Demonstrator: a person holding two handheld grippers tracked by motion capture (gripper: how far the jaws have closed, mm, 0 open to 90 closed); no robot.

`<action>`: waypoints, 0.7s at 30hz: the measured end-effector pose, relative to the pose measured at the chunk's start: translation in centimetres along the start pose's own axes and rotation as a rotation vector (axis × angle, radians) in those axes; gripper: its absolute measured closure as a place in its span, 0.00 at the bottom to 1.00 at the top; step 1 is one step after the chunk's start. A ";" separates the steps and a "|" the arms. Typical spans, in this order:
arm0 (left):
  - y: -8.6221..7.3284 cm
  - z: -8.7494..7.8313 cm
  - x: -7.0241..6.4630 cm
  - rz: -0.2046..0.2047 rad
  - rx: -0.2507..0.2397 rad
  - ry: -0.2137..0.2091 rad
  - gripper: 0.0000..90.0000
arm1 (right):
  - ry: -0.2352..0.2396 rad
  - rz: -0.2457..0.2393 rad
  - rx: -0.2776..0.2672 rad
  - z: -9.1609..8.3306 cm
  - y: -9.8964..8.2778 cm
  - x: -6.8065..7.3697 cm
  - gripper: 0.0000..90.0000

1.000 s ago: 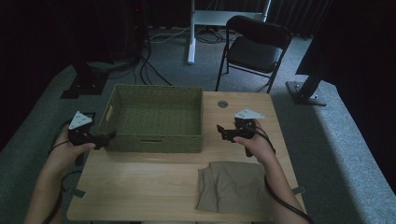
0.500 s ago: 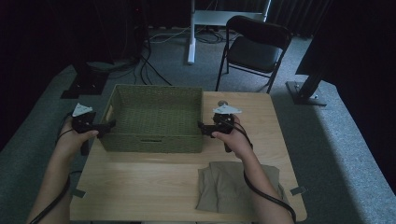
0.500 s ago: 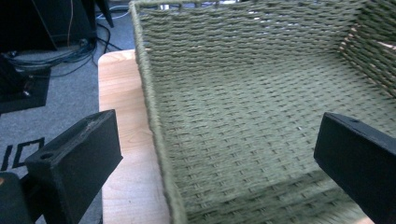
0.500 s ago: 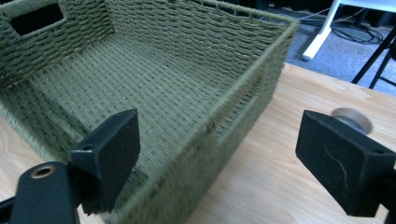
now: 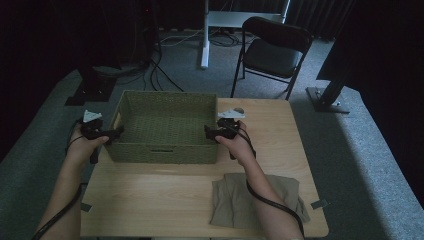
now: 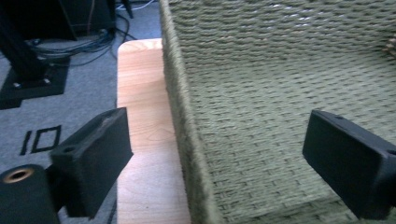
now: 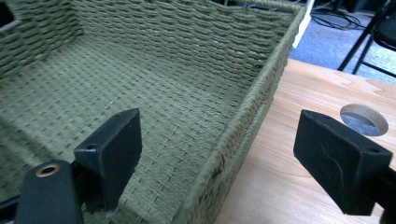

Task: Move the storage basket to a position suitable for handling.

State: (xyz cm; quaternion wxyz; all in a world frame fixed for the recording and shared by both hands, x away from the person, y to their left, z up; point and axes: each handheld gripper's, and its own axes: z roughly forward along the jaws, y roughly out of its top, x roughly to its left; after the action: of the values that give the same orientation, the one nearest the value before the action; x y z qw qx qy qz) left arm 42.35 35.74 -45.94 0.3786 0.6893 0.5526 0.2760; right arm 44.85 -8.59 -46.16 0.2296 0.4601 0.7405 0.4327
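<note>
A green woven basket (image 5: 162, 150) stands empty at the back of the wooden table (image 5: 160, 200). My left gripper (image 5: 119, 132) is at the basket's left wall. In the left gripper view the wall (image 6: 187, 140) runs between the jaws of the left gripper (image 6: 217, 140). These jaws have just been closing, but the pads stand clear of the wall. My right gripper (image 5: 207, 132) is at the basket's right wall. In the right gripper view the jaws of the right gripper (image 7: 219, 135) are wide open, one inside and one outside the rim (image 7: 252, 107).
A folded grey-brown cloth (image 5: 255, 197) lies at the table's front right, under the right forearm. A round cable hole (image 7: 364, 119) is in the tabletop beside the basket. A black folding chair (image 5: 272, 50) and stand bases sit on the carpet beyond the table.
The right hand has moved left to the basket's right wall. The left hand has moved forward and in to the left wall. Both grippers now straddle the rim.
</note>
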 end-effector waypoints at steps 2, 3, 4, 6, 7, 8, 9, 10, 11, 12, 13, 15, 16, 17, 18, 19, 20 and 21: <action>-0.1 0.1 0.2 -0.022 -0.001 -0.013 0.13 | -0.008 0.028 0.001 0.5 0.0 0.1 0.17; -0.1 0.1 0.2 -0.030 -0.001 -0.013 0.13 | -0.018 0.040 0.001 0.9 0.0 0.4 0.17; -0.1 0.1 0.2 -0.029 -0.003 -0.018 0.13 | -0.018 0.040 0.001 0.9 0.0 0.4 0.17; -0.2 0.1 0.2 -0.041 -0.001 -0.025 0.16 | -0.025 0.046 -0.001 1.3 0.0 0.7 0.17; -0.1 0.1 0.2 -0.062 0.012 -0.023 0.18 | -0.034 0.049 0.010 1.5 0.0 1.0 0.22; -0.1 0.1 0.2 -0.062 0.012 -0.023 0.18 | -0.034 0.049 0.010 1.5 0.0 1.0 0.22; -0.1 0.0 0.1 -0.059 0.017 -0.017 0.19 | -0.062 0.030 0.019 1.7 -0.1 1.2 0.29; -0.1 0.0 0.1 -0.059 0.017 -0.017 0.23 | -0.062 0.030 0.019 1.7 -0.1 1.2 0.29; 0.0 -0.1 -0.1 -0.070 0.024 -0.019 0.23 | -0.066 0.031 0.027 1.7 -0.1 1.4 0.32; 0.0 -0.1 -0.2 -0.069 0.024 -0.009 0.27 | -0.075 0.028 0.032 1.8 -0.2 1.5 0.36; -0.1 -0.2 -0.3 -0.070 0.022 -0.006 0.28 | -0.083 0.029 0.039 1.8 -0.3 1.6 0.41; -0.2 -0.4 -0.7 -0.102 0.014 0.004 0.42 | -0.115 0.036 0.072 2.0 -0.6 1.8 0.53; -0.2 -0.4 -0.7 -0.102 0.014 0.004 0.46 | -0.115 0.036 0.072 2.0 -0.6 1.8 0.53; -0.3 -0.5 -0.9 -0.124 0.014 0.009 0.51 | -0.122 0.066 0.087 2.0 -0.8 1.9 0.57; -0.3 -0.5 -0.9 -0.124 0.014 0.009 0.54 | -0.122 0.066 0.087 2.0 -0.8 1.9 0.57; -0.3 -0.6 -1.1 -0.126 0.027 0.031 0.55 | -0.146 0.064 0.090 2.0 -0.9 2.1 0.61; -0.3 -0.6 -1.1 -0.126 0.027 0.031 0.56 | -0.146 0.064 0.090 2.0 -0.9 2.1 0.61; -0.2 -0.5 -1.3 -0.139 0.042 0.045 0.57 | -0.157 0.068 0.102 2.1 -1.1 2.2 0.64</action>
State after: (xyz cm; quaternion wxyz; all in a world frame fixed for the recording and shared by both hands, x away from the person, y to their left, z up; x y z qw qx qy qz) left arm 41.51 34.66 -45.77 0.3697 0.6505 0.6134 0.2527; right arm 44.83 -5.95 -48.02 0.2484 0.5283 0.7253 0.3648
